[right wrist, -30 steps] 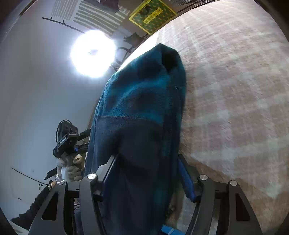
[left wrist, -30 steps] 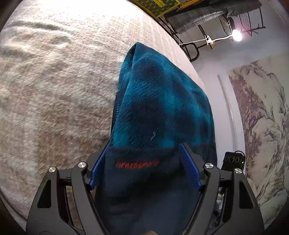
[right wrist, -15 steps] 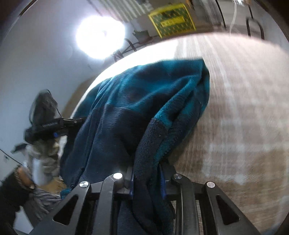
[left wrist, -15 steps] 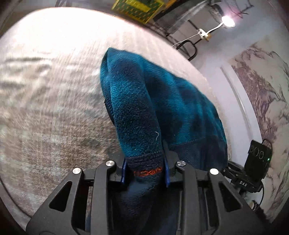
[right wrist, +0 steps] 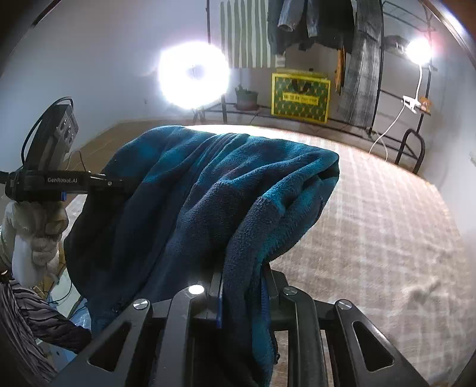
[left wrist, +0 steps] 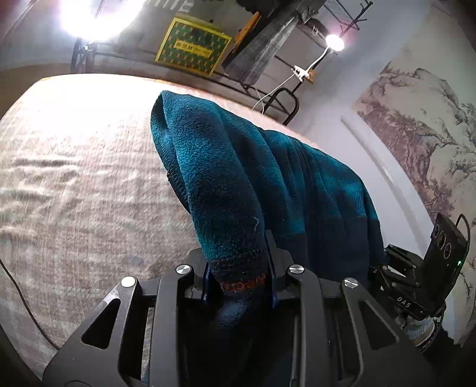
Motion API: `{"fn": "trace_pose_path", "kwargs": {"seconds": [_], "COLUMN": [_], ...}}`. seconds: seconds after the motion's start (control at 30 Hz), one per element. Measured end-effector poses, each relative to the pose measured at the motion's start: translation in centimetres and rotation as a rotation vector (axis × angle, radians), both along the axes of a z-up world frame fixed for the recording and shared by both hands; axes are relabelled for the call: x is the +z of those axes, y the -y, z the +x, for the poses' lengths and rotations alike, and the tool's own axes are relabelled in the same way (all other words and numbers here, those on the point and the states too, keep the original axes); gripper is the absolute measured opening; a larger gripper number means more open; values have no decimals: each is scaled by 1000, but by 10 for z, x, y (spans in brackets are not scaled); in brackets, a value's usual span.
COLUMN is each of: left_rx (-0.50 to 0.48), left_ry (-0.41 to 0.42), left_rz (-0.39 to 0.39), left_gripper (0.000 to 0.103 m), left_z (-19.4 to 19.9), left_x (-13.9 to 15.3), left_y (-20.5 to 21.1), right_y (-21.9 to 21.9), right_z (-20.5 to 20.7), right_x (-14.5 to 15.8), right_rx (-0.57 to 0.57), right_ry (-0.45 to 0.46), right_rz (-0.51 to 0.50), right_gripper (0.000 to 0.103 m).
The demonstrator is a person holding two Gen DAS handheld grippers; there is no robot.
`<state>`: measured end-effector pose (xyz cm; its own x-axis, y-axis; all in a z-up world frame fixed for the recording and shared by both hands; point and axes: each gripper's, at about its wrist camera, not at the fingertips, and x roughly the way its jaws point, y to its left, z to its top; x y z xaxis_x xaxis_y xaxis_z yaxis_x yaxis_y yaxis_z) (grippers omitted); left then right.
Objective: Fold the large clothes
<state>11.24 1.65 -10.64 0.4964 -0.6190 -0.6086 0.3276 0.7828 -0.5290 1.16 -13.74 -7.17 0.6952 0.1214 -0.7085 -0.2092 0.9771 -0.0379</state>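
Note:
A teal and navy fleece garment (left wrist: 253, 166) hangs between both grippers above a beige checked bed surface (left wrist: 74, 184). My left gripper (left wrist: 239, 277) is shut on its navy hem with red stitching. My right gripper (right wrist: 242, 285) is shut on another navy edge of the same fleece (right wrist: 208, 184). The cloth drapes in a bundle between them, its far fold resting toward the bed. The right gripper also shows at the right of the left wrist view (left wrist: 416, 268). The left gripper shows at the left of the right wrist view (right wrist: 59, 181).
A yellow-green patterned box (right wrist: 300, 96) and a potted plant (right wrist: 246, 98) stand on a low rack beyond the bed. Clothes hang on a rack (right wrist: 312, 23) behind. Bright lamps (right wrist: 190, 74) glare. A black bed rail (right wrist: 412, 148) stands at the far right edge.
Both grippers closed from open onto the fleece edges, then lifted and tilted up, so the room beyond the bed came into view. The fleece now hangs bunched between them.

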Motion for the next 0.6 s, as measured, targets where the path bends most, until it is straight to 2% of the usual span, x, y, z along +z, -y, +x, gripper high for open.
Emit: {"fn": "trace_pose_path", "kwargs": {"seconds": [0.3, 0.47, 0.6], "left_rx": [-23, -39, -62], "left_ry": [55, 70, 71], "left_rz": [-11, -43, -59], "left_gripper": [27, 27, 27], "left_z": [22, 38, 55], "left_x": [23, 40, 47], "left_y": [22, 48, 81], "right_y": [9, 35, 63], "right_z": [3, 18, 33], "right_x": [18, 32, 45], "right_rx": [-28, -67, -83], "right_ry": [52, 52, 66], "right_rz": [-34, -8, -46], "right_gripper": [17, 17, 17]}}
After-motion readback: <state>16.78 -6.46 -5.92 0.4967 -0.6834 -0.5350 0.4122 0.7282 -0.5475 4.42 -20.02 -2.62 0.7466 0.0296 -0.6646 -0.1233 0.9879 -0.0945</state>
